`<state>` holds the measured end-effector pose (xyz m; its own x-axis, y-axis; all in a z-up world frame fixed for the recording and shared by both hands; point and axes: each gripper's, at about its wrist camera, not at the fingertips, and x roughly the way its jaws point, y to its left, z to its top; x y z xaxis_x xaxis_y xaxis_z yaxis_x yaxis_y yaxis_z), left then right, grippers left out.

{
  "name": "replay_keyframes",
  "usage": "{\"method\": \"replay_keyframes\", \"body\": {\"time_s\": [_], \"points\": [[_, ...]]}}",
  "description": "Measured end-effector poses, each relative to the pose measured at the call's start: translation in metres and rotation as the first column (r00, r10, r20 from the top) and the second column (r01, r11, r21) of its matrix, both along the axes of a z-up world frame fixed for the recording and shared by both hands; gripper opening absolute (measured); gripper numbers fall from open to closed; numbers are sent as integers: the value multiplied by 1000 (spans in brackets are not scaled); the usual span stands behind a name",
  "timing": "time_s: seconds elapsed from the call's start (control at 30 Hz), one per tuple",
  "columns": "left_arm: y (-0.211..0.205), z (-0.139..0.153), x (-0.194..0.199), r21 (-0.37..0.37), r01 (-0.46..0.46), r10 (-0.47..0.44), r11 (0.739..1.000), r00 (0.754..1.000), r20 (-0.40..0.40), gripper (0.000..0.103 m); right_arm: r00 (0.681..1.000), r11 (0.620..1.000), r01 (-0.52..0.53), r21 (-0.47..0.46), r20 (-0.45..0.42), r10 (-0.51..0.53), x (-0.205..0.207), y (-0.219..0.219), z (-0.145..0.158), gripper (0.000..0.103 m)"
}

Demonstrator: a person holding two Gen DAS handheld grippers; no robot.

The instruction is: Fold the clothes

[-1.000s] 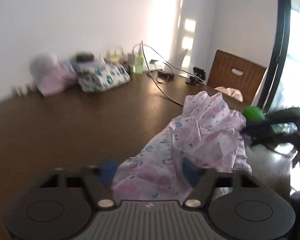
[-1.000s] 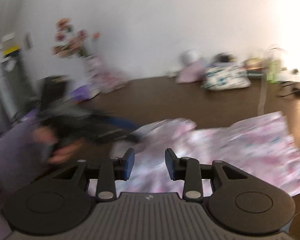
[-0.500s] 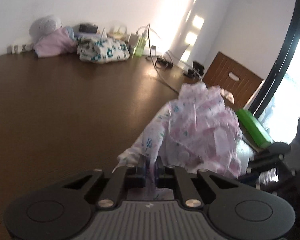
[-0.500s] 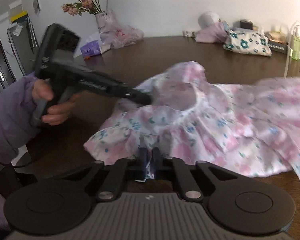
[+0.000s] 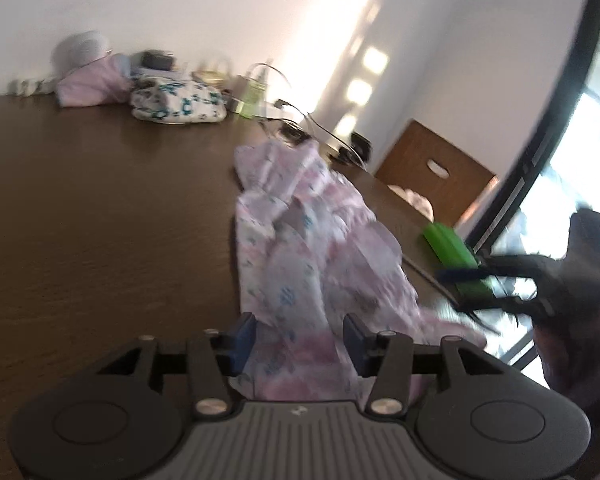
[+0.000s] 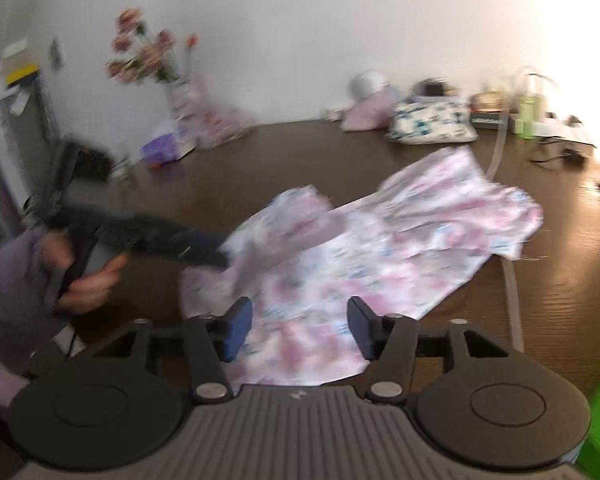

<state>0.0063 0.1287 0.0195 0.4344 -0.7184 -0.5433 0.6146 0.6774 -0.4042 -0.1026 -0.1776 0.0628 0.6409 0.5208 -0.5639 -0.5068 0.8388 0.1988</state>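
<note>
Fingers (image 5: 242, 338) of the left gripper (image 5: 298, 340) stand apart, as do those of the right gripper (image 6: 298, 330); both pairs have just been opening, released from the pink floral garment (image 6: 380, 248), whose cloth lies between each pair, though blur hides whether the pads still brush it. The garment sprawls rumpled across the brown desk (image 5: 100, 220), 1 end bunched near the left gripper, the other spread toward the cables. Doing this step well probably means retaking 2 matching corners or hem points, pulling the cloth flat and taut, then folding evenly along 1 line.
</note>
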Motion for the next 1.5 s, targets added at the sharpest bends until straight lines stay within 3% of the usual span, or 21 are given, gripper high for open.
{"method": "replay_keyframes", "body": {"time_s": [0.1,0.17,0.2,0.23,0.3,0.5,0.57,0.63,0.7,0.77,0.87,0.9,1.0,1.07,1.17,1.2,1.23,1.27,1.3,1.4,1.5], "points": [[-8,1,1,-10,-19,19,1000,1000,-4,45,1000,999,-6,-49,-18,5,1,13,-14,50],[-16,-1,0,11,-17,17,1000,1000,-6,41,999,998,-14,-58,-46,12,1,17,-22,29],[-20,-2,-1,24,-15,15,1000,1000,-8,30,998,998,-12,-60,-61,9,2,16,-25,18],[-24,-4,-2,40,-11,12,999,1000,-18,19,997,998,-10,-63,-73,5,2,15,-26,15],[-28,-8,-3,65,-13,17,998,999,-50,13,996,997,-4,-73,-93,-3,2,11,-26,9],[-34,-7,-18,30,24,-22,999,995,-93,15,994,999,11,-44,-108,-16,-4,-15,-16,14],[-31,-2,-19,0,-9,9,1000,998,-70,24,996,1000,31,-7,-89,-31,-6,-24,-10,25],[-27,2,-18,-38,-47,46,998,998,-48,47,994,995,91,27,-54,-90,-2,-30,-5,37],[-25,3,-11,-64,-94,92,993,995,-33,54,990,989,138,58,-46,-135,5,-31,-6,40],[-29,4,-2,-64,-125,122,990,992,-38,51,983,980,177,87,-61,-172,16,-32,-13,44],[-43,5,8,-87,-83,80,993,996,-36,16,976,970,207,128,-97,-195,30,-30,-24,43],[-46,4,10,-91,-78,74,993,996,-40,12,978,970,197,145,-104,-183,30,-30,-25,39],[-56,3,16,-105,-63,57,992,997,-54,10,985,966,155,206,-112,-134,29,-29,-26,5],[-62,1,21,-103,-62,56,993,997,-62,10,982,958,160,240,-135,-130,31,-30,-27,5],[-70,-8,28,9,-124,125,992,990,-70,10,974,952,207,225,-139,-179,32,-31,-28,9],[-71,-11,29,35,-134,136,990,988,-74,11,974,955,209,210,-126,-186,31,-30,-27,22],[-70,-12,28,45,-140,143,989,987,-67,14,977,959,203,196,-112,-184,29,-29,-26,51],[-70,-12,26,48,-140,143,989,988,-52,15,978,963,198,183,-97,-183,28,-27,-24,58],[-71,-13,24,56,-138,140,989,989,-38,16,980,968,194,161,-72,-185,26,-23,-24,55],[-75,-13,20,74,-137,138,988,990,1,16,974,971,216,99,-91,-207,32,-9,-34,12],[-75,-13,24,69,-163,164,984,986,-14,15,977,974,183,134,-134,-165,35,-2,-35,8]]}}
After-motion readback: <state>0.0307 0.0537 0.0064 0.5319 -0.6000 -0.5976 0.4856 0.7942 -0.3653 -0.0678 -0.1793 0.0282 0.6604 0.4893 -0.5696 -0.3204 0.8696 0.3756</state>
